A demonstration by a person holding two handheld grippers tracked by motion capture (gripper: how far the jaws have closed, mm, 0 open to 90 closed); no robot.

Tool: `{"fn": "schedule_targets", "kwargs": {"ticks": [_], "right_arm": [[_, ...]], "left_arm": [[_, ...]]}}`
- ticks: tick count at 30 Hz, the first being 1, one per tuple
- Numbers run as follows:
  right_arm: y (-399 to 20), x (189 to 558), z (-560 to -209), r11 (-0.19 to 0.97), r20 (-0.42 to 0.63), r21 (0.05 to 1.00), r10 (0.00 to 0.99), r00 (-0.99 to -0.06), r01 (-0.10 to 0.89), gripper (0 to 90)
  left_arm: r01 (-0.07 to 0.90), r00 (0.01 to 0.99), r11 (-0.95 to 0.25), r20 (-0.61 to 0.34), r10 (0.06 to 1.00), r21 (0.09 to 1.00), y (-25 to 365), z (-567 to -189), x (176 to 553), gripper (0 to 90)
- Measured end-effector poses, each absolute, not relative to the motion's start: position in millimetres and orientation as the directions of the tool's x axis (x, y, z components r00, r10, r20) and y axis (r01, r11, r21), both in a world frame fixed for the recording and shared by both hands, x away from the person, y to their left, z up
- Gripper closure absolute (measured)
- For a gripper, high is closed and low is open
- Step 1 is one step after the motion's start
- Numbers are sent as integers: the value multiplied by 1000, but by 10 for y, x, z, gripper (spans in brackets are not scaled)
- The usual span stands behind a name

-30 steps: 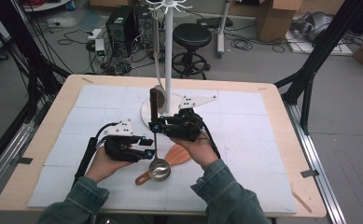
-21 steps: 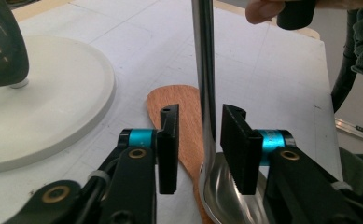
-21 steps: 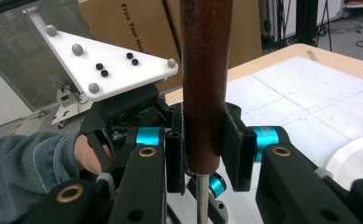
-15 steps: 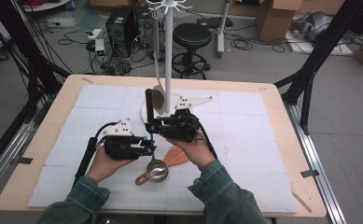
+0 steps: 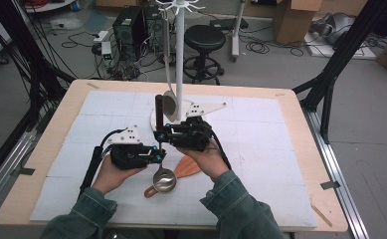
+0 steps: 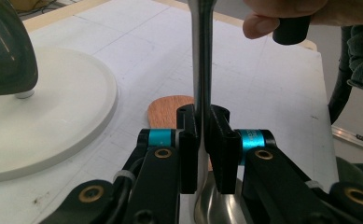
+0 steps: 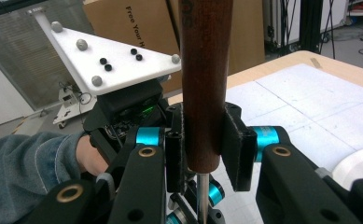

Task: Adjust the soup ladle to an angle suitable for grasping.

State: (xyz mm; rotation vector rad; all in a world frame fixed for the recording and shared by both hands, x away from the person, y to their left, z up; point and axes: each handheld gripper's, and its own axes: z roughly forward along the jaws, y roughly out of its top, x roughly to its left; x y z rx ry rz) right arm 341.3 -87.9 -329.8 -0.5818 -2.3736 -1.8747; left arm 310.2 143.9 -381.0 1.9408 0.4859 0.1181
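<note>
In the left gripper view the ladle's [image 6: 201, 70] steel stem runs off the top edge and its bowl is cut by the bottom edge. In the right gripper view the wooden handle [image 7: 205, 84] leaves the top edge; its end is unseen.

Both forearms reach in side by side over the table. The left gripper [image 5: 157, 155] has just been closing and now has its jaws pinched nearly together. The right gripper [image 5: 162, 133], just ahead of it, appears clamped too.
</note>
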Motion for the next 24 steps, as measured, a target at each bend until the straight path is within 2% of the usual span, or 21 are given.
{"fn": "schedule_targets", "kwargs": {"ticks": [9, 14, 16, 17, 24], "right_arm": [[-878, 3413, -3283, 203, 243, 938, 199, -949, 283, 724], [-866, 3398, -3277, 202, 234, 939, 218, -947, 279, 729], [-864, 3397, -3278, 197, 236, 939, 231, -944, 283, 730], [-862, 3391, -3278, 196, 239, 937, 240, -941, 288, 730], [-846, 3374, -3267, 192, 243, 934, 275, -930, 301, 731]], "left_arm": [[280, 920, -331, -154, 359, 901, 1470, -3799, 3106, 839], [281, 917, -330, -150, 370, 901, 1462, -3804, 3108, 831], [281, 909, -318, -145, 391, 905, 1454, -3800, 3107, 770], [286, 902, -312, -145, 407, 906, 1453, -3796, 3106, 686], [281, 895, -289, -141, 423, 915, 1469, -3774, 3095, 716]]}}
